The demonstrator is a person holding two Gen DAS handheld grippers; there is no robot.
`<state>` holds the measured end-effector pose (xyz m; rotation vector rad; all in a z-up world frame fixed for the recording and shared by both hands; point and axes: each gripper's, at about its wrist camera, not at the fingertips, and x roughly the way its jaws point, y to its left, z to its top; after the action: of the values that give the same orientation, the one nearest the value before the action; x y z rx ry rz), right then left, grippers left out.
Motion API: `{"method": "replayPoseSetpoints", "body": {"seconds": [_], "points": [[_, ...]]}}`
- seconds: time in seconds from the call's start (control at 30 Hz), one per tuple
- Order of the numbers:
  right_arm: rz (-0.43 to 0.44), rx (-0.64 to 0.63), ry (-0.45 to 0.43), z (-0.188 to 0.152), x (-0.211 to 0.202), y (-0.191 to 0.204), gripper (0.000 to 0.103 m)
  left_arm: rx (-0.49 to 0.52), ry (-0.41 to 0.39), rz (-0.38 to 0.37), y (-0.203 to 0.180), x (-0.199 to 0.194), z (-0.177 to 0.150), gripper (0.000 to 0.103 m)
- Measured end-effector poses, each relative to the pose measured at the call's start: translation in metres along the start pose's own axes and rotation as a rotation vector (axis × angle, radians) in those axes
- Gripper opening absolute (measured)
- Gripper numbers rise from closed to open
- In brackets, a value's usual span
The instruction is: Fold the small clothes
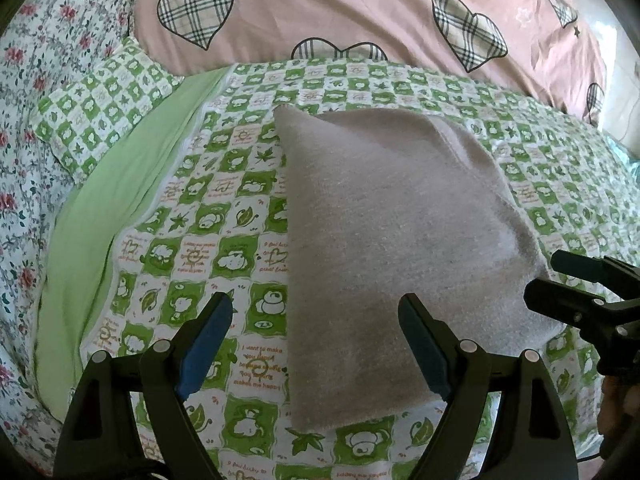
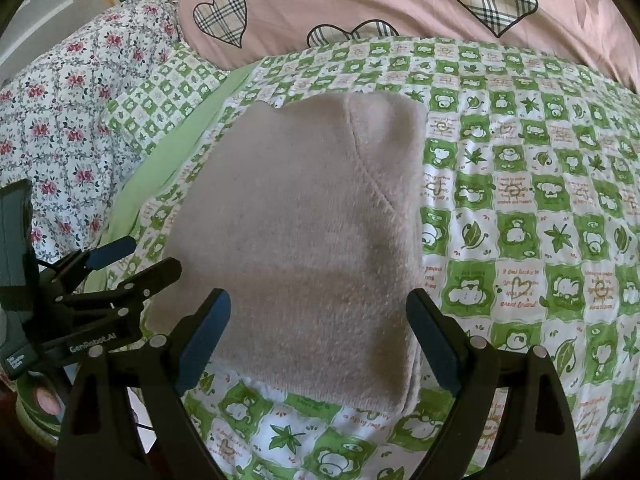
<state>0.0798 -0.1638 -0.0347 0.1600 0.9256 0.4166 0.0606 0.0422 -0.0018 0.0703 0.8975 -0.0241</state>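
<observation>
A beige fleece garment (image 1: 392, 248) lies folded into a compact slab on the green-and-white checked sheet (image 1: 192, 240); it also shows in the right wrist view (image 2: 304, 240), with a seam line near its far end. My left gripper (image 1: 316, 344) is open and empty, just above the garment's near left corner. My right gripper (image 2: 318, 340) is open and empty over the garment's near edge. The right gripper shows at the right edge of the left wrist view (image 1: 576, 292). The left gripper shows at the left of the right wrist view (image 2: 120, 264).
A pink duvet with plaid hearts (image 1: 360, 12) lies bunched behind the sheet. A floral quilt (image 1: 28, 128) and a checked pillow (image 1: 100, 108) lie to the left. A plain green strip (image 1: 104, 216) borders the sheet's left side.
</observation>
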Motion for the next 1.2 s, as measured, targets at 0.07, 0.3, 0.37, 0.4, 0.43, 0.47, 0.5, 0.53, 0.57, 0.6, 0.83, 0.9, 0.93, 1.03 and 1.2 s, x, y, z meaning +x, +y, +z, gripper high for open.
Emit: {"method": "replayPoseSetpoints", "body": {"seconds": [0.07, 0.3, 0.37, 0.4, 0.43, 0.47, 0.5, 0.53, 0.57, 0.6, 0.83, 0.9, 0.93, 1.03, 1.2], "points": [[-0.006, -0.003, 0.000, 0.000, 0.000, 0.001, 0.090, 0.000, 0.000, -0.005, 0.000, 0.000, 0.000, 0.086], [-0.002, -0.001, -0.004, 0.001, -0.001, 0.001, 0.090, -0.007, -0.004, -0.022, 0.001, -0.005, -0.001, 0.086], [-0.002, -0.003, -0.004, 0.001, -0.002, 0.000, 0.090, -0.007, -0.007, -0.024, 0.000, -0.006, -0.002, 0.086], [-0.001, -0.004, -0.003, 0.002, -0.002, 0.000, 0.090, -0.006, -0.008, -0.027, 0.000, -0.007, -0.003, 0.086], [-0.002, -0.004, -0.004, 0.002, -0.002, 0.000, 0.090, -0.006, -0.010, -0.031, 0.000, -0.007, -0.003, 0.086], [-0.004, -0.001, -0.005, 0.001, -0.002, 0.000, 0.090, -0.006, -0.011, -0.034, 0.000, -0.008, -0.003, 0.086], [-0.003, 0.001, -0.004, 0.002, -0.002, 0.000, 0.090, -0.007, -0.014, -0.039, 0.000, -0.009, -0.004, 0.086], [-0.003, 0.005, -0.005, 0.001, -0.002, 0.000, 0.090, -0.008, -0.014, -0.042, 0.000, -0.010, -0.004, 0.086], [-0.003, 0.007, -0.004, 0.001, -0.003, 0.000, 0.090, -0.008, -0.015, -0.047, 0.000, -0.010, -0.004, 0.086], [-0.004, 0.009, -0.002, 0.001, -0.002, 0.000, 0.090, -0.008, -0.015, -0.050, 0.000, -0.011, -0.005, 0.086], [-0.003, -0.001, -0.001, 0.000, 0.000, 0.001, 0.090, -0.009, -0.018, -0.056, 0.000, -0.013, -0.004, 0.086], [-0.003, -0.002, 0.001, 0.000, 0.001, 0.001, 0.090, -0.010, -0.019, -0.057, 0.000, -0.014, -0.005, 0.086], [-0.003, -0.001, 0.002, 0.000, 0.002, 0.001, 0.090, -0.009, -0.020, -0.058, 0.001, -0.014, -0.004, 0.086], [-0.004, 0.000, 0.003, 0.000, 0.002, 0.001, 0.090, -0.010, -0.023, -0.060, 0.001, -0.015, -0.004, 0.086], [-0.004, 0.000, 0.003, 0.000, 0.003, 0.001, 0.090, -0.010, -0.025, -0.060, 0.001, -0.017, -0.004, 0.086]]}}
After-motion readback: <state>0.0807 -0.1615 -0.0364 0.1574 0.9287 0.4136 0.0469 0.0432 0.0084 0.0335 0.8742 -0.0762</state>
